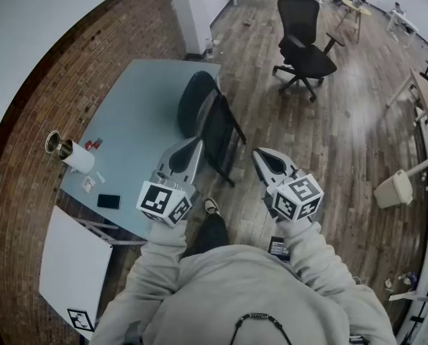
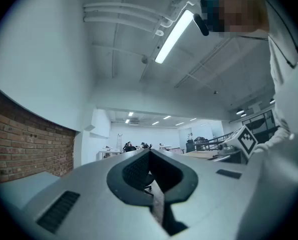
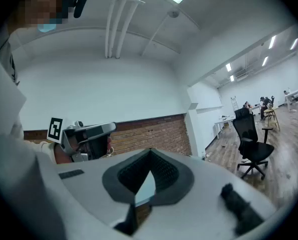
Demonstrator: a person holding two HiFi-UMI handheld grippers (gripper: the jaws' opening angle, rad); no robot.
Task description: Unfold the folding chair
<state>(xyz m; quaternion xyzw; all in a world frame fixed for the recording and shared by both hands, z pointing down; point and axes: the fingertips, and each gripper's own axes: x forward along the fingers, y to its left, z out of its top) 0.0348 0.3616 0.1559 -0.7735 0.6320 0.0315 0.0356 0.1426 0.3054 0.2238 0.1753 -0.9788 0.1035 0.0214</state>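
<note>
An open-plan office with a wood-plank floor [image 1: 343, 142] and a curved brick wall [image 1: 26, 157] is the setting as a person in a light sweatshirt stands over the job, a gripper in each hand. The left gripper [image 1: 187, 155] has its jaws pressed together on nothing, and its own view shows only the closed tips [image 2: 150, 154] against the far room. The right gripper [image 1: 270, 162] is likewise closed and empty, its tips [image 3: 150, 151] meeting in front of the brick wall. Both point level and forward, side by side but apart, with the forearms held out from the body at about waist height and each marker cube [image 1: 163, 201] turned up toward the head camera. This looks like a ready stance before any grasp, with the tools aimed either side of the target. Just beyond the tips stands the folding chair [image 1: 212, 128], dark, apparently still folded flat and upright on its legs at the near corner of the pale blue table [image 1: 142, 92]; whether it leans on the table edge cannot be told. Its spot there, out of the walkway, suggests storage. Nothing touches it yet, so the unfolding seems not to have begun. On the table sit a paper roll [image 1: 77, 157], a tin can [image 1: 53, 142] and a phone [image 1: 108, 201]. A black office chair [image 1: 303, 49] stands well apart across the floor.
</note>
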